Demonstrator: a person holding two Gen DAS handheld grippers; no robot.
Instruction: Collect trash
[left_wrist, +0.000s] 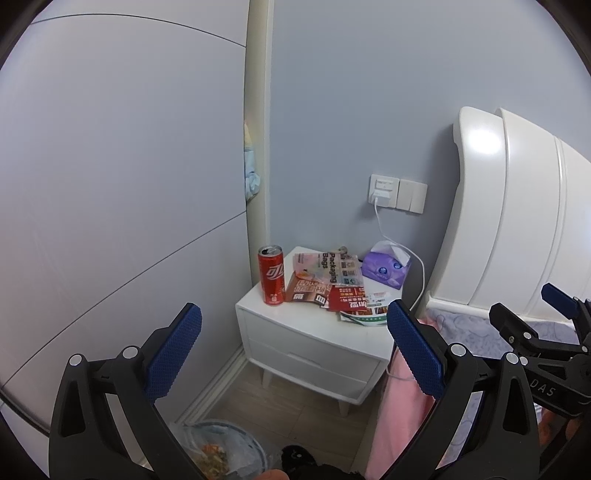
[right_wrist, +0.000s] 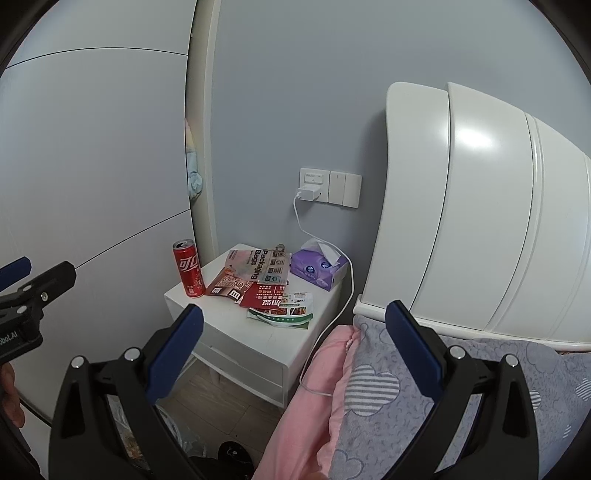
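Observation:
A white nightstand (left_wrist: 295, 332) (right_wrist: 258, 343) carries a red soda can (left_wrist: 271, 275) (right_wrist: 189, 268) at its left corner. Beside the can lie several flat wrappers: a "Packaging Bags" pouch (left_wrist: 338, 267) (right_wrist: 262, 264), a red-brown packet (left_wrist: 304, 291) (right_wrist: 227, 286), a red packet (left_wrist: 345, 299) (right_wrist: 262, 299) and a green-edged packet (left_wrist: 364, 317) (right_wrist: 284, 317). My left gripper (left_wrist: 293, 350) is open and empty, short of the nightstand's front. My right gripper (right_wrist: 295, 350) is open and empty too, hovering before the nightstand and the bed edge.
A purple tissue pack (left_wrist: 386, 266) (right_wrist: 319, 269) sits at the back right. A white charger cable (left_wrist: 421, 273) (right_wrist: 347, 288) hangs from the wall socket. A lined trash bin (left_wrist: 221, 454) stands on the floor below. The bed (right_wrist: 461, 387) with pink and grey bedding and a white headboard (right_wrist: 461, 203) lies to the right.

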